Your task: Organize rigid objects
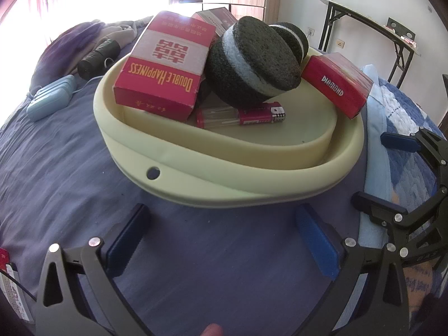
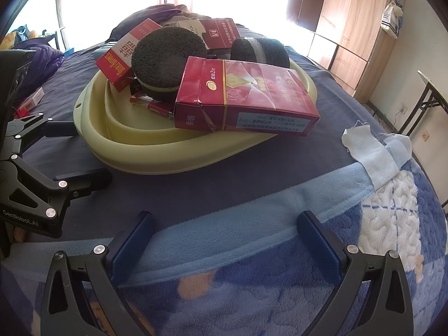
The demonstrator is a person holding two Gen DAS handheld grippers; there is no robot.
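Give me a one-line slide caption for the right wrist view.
Open right gripper faces a cream tray piled with cigarette packs, sponges and a lighter.

Left gripper (image 1: 222,242) held low and level, jaws spread wide, blue-padded fingers (image 1: 317,245) parted with nothing between them. Right gripper (image 2: 224,240) likewise low, jaws wide apart, dark pads (image 2: 317,240) empty. In the left wrist view the right gripper (image 1: 392,173) sat at 3 o'clock, fingers aimed toward 9. In the right wrist view the left gripper (image 2: 70,154) sat at 9 o'clock, fingers aimed toward 3. A fingertip (image 1: 212,330) showed at 6 o'clock.
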